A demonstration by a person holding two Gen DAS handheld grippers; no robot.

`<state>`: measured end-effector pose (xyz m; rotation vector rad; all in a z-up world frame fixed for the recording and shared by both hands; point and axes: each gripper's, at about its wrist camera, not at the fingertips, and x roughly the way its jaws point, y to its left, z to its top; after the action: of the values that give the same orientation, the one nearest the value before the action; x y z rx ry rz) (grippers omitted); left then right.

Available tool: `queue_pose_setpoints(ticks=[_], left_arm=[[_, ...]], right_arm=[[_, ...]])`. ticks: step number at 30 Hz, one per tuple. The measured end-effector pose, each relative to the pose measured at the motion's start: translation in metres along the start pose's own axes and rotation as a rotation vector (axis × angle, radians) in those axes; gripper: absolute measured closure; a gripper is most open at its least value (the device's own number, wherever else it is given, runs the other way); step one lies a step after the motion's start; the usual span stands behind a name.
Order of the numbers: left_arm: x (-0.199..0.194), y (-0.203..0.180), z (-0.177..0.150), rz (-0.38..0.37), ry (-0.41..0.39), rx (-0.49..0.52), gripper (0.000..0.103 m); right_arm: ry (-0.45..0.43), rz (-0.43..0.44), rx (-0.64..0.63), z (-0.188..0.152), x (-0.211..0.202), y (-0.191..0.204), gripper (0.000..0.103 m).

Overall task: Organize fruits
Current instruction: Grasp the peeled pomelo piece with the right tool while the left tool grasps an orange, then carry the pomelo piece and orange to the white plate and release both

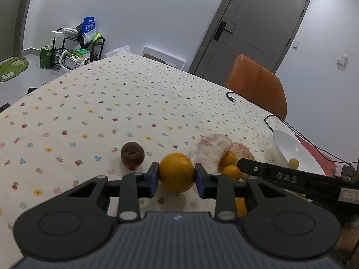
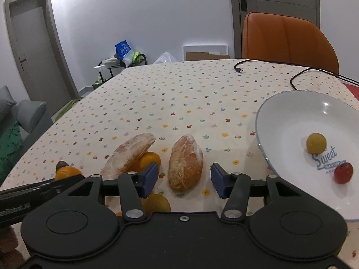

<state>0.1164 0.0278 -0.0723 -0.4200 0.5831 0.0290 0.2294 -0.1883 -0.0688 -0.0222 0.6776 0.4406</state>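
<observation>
Currently the left gripper (image 1: 176, 176) is clamping a round orange citrus fruit (image 1: 176, 172) w/ both blue pads (image 1: 153, 178) pressing its sides, over the cream cloth-covered table w/ small fruit print (image 1: 112, 103). A wrinkled brown round fruit (image 1: 132, 155) is sitting just beside it to the left. "DAS" is showing on the black arm of the other tool, at right in the left wrist view.

The right gripper (image 2: 184, 179) is standing wide open, holding nothing; a pale pink-orange peeled pomelo segment (image 2: 185, 163) is lying between its pads w/o touching either. A second, larger peeled pomelo piece (image 2: 128, 152) is resting to the left, leaning on a small orange fruit (image 2: 149, 159).

At right, a white ceramic plate (image 2: 291, 112) is holding a small yellow round fruit (image 2: 316, 143) and a small red fruit (image 2: 343, 172); blue lettering "Sweet" is reading between them, smaller print below illegible.
</observation>
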Motion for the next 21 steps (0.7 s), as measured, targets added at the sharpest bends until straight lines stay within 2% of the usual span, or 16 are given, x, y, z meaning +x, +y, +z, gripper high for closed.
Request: queue_pose_setpoints(ticks=[5, 10, 13, 21], left_arm=[[-0.002, 0.004, 0.003, -0.002, -0.008, -0.005, 0.071], [-0.002, 0.006, 0.004, -0.012, -0.006, -0.015, 0.071], [-0.001, 0.004, 0.005, -0.018, -0.003, -0.011, 0.071], [-0.009, -0.01, 0.011, -0.025, -0.03, 0.024, 0.071]], right_arm=[[0.01, -0.028, -0.025, 0.003, 0.007, 0.005, 0.056], [0.018, -0.072, -0.075, 0.003, 0.008, 0.013, 0.07], [0.021, -0.073, -0.062, 0.003, 0.004, 0.013, 0.072], [-0.058, -0.057, -0.029, 0.001, -0.022, 0.005, 0.072]])
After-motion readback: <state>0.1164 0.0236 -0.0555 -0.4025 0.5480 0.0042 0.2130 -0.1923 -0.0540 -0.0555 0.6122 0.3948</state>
